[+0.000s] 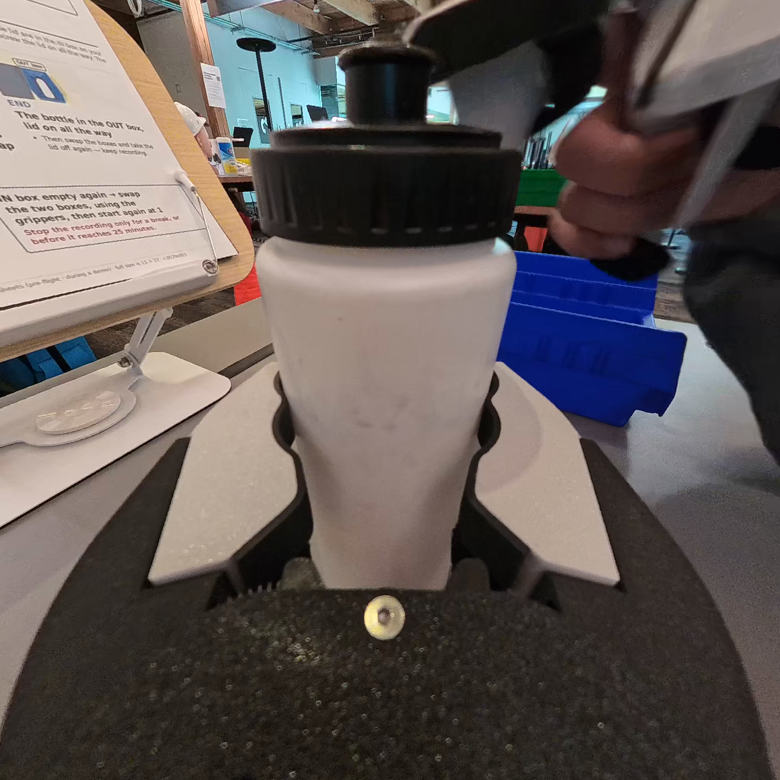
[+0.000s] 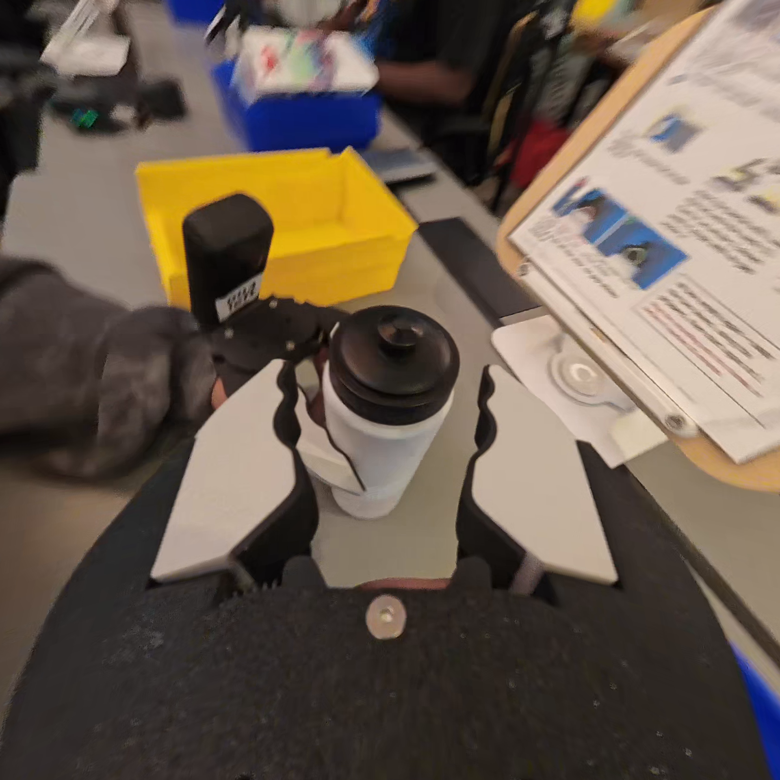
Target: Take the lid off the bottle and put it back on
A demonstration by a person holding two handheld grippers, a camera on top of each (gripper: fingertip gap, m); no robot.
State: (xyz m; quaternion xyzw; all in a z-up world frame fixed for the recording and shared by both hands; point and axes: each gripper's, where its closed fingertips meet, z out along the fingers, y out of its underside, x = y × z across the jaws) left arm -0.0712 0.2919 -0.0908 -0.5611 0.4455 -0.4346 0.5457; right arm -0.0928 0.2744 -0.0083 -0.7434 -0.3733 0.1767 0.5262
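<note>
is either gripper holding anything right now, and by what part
The left gripper is clamped on the white bottle around its lower body, below the black lid. The right gripper is open above it, holding nothing.

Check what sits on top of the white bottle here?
A black ribbed lid with a pull spout sits on the white bottle. The bottle's contents are hidden by its opaque wall.
</note>
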